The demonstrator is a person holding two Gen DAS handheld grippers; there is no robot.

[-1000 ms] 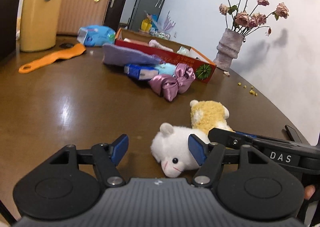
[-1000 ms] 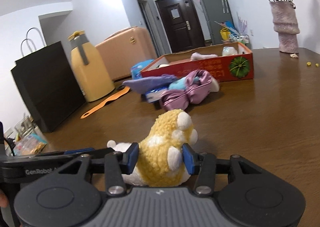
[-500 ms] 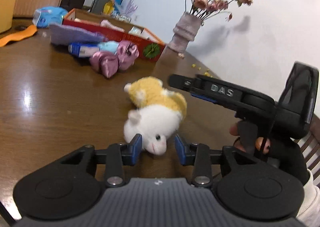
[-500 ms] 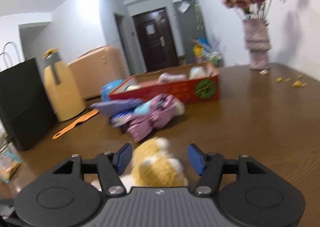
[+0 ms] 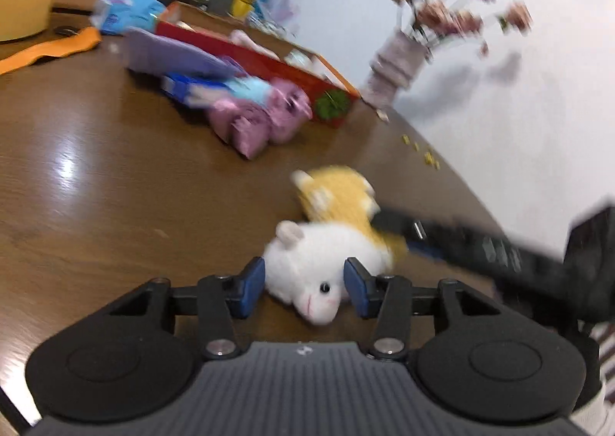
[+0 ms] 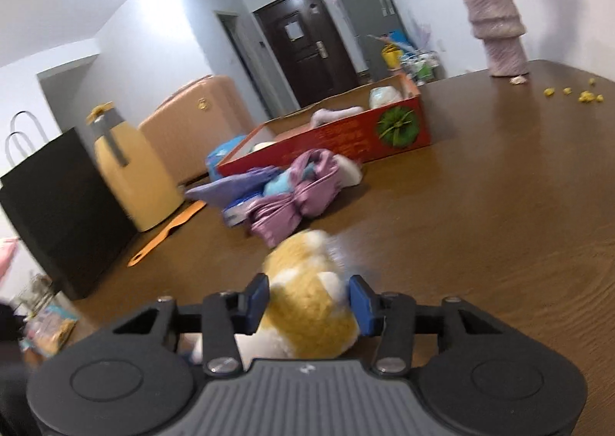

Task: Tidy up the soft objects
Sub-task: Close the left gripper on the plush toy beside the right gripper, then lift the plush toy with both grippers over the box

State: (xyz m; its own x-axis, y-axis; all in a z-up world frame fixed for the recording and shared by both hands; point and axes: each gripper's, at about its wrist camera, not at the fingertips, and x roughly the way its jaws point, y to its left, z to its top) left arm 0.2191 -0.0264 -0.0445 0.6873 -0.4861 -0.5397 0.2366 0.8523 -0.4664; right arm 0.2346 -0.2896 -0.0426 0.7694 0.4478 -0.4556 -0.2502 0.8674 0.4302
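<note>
The left gripper (image 5: 304, 288), jaws opening, bracketed the white plush toy (image 5: 319, 267) on the table (image 5: 96, 205); the right gripper (image 6: 309, 301), jaws closing, pressed the yellow plush toy (image 6: 307, 305). Both toys appeared light, soft and compressible; a mid-body hold suited each. Ahead lay a purple satin bow (image 6: 292, 201) and soft items, then the red box (image 6: 346, 140), partly obstructing the approach.

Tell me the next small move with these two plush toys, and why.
Probably finish the right gripper's closing on the yellow plush, then lift toward the red box. Its jaws flank it; the left gripper's jaws are opening around the white plush.
</note>
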